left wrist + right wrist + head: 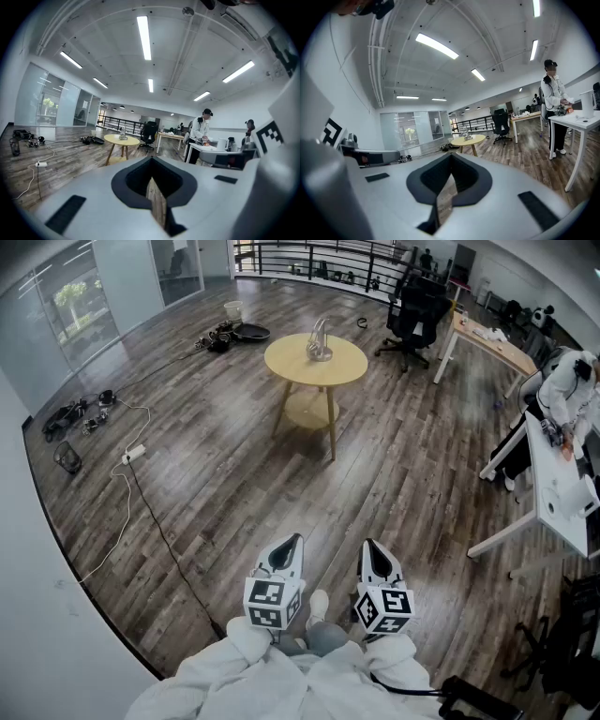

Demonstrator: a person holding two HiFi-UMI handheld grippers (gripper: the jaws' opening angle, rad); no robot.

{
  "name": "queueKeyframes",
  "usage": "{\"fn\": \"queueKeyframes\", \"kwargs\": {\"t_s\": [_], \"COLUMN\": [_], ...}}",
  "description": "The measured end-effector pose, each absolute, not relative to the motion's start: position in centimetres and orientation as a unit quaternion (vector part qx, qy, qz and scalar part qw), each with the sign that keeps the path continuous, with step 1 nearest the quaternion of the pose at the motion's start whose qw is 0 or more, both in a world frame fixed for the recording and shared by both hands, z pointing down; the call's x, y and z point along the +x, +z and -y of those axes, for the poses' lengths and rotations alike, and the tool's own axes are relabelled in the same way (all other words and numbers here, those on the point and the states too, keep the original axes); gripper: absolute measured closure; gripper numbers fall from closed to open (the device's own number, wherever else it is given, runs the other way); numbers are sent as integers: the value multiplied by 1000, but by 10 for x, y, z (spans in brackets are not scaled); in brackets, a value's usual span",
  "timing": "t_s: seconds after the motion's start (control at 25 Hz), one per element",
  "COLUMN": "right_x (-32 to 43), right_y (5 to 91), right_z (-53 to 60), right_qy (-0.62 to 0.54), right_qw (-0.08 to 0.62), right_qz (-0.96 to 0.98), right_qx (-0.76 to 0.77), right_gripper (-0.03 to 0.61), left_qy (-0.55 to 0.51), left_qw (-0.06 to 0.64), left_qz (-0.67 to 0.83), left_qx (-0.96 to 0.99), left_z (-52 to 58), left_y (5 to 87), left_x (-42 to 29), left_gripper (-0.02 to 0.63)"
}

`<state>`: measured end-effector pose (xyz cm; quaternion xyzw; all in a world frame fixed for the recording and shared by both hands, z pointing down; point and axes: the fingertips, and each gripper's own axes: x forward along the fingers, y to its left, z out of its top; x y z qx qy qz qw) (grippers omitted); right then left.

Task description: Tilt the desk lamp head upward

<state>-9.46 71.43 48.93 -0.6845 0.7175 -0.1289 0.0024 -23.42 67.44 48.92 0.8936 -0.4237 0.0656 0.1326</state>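
Observation:
A small silvery desk lamp (pixel 319 338) stands on a round yellow table (pixel 286 367) in the middle of the room, several steps ahead of me. Both grippers are held close to my body, far from the lamp. In the head view my left gripper (pixel 292 540) and my right gripper (pixel 369 546) point toward the table, jaws together, nothing between them. The left gripper view shows its shut jaws (pixel 151 161) with the lamp (pixel 123 134) and table (pixel 115 139) small in the distance. The right gripper (pixel 451 157) is likewise shut and empty, with the lamp (pixel 465 133) far off.
Wood plank floor lies between me and the table. A cable and power strip (pixel 131 454) trail along the left. Black gear (pixel 234 334) lies behind the table, beside a black office chair (pixel 412 320). White desks (pixel 562 493) and a person (pixel 572 381) are at the right.

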Motion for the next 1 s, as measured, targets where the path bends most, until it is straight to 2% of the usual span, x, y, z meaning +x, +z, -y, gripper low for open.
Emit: {"fn": "queueKeyframes", "kwargs": {"t_s": [1.0], "right_x": [13], "right_y": [474], "right_z": [-435], "right_qy": [-119], "right_qw": [8], "right_qz": [-747], "right_qx": [-654], "right_gripper": [569], "left_qy": [57], "left_qw": [119], "left_qz": [449], "left_qx": [884], "left_z": [-405], "left_y": [477], "left_x": [-118], "left_gripper": [617]}}
